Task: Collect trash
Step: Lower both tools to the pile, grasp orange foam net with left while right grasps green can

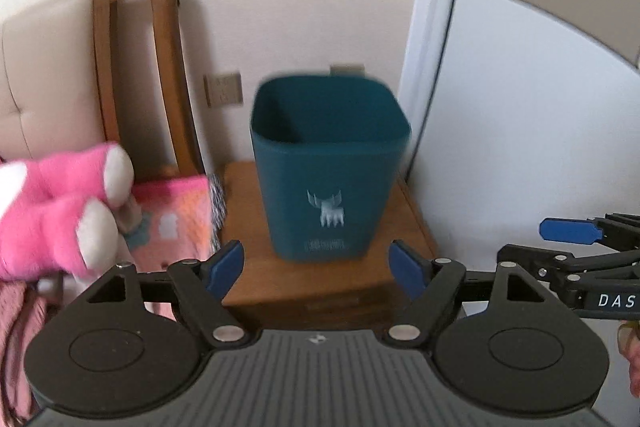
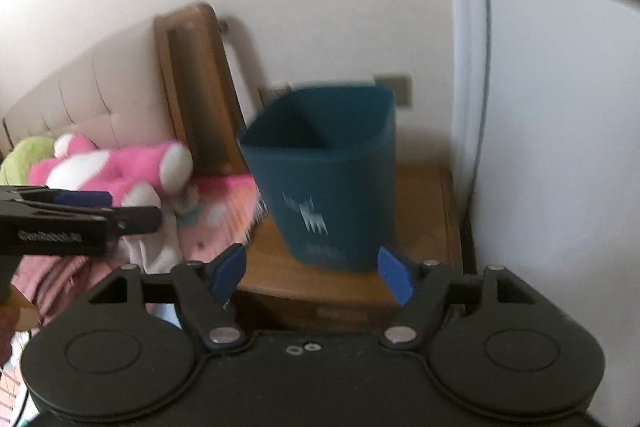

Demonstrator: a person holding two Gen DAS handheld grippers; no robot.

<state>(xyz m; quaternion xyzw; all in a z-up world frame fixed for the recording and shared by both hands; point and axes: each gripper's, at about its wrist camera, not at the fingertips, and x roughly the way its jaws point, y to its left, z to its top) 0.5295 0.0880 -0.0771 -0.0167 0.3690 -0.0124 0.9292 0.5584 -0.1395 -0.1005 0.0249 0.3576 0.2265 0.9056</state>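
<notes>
A dark teal trash bin (image 1: 326,163) with a white moose logo stands upright on a wooden nightstand (image 1: 404,227); it also shows in the right wrist view (image 2: 324,171). Its inside looks dark and I cannot see any contents. My left gripper (image 1: 318,269) is open and empty, in front of the bin and apart from it. My right gripper (image 2: 310,273) is open and empty, also in front of the bin. The right gripper shows at the right edge of the left wrist view (image 1: 572,231), and the left gripper at the left edge of the right wrist view (image 2: 120,211).
A bed with a pink blanket (image 1: 176,219) and a pink plush toy (image 1: 60,203) lies left of the nightstand. A wooden headboard post (image 1: 136,67) rises behind. A white door frame (image 1: 432,27) stands right of the nightstand. Wall sockets (image 1: 224,89) sit behind the bin.
</notes>
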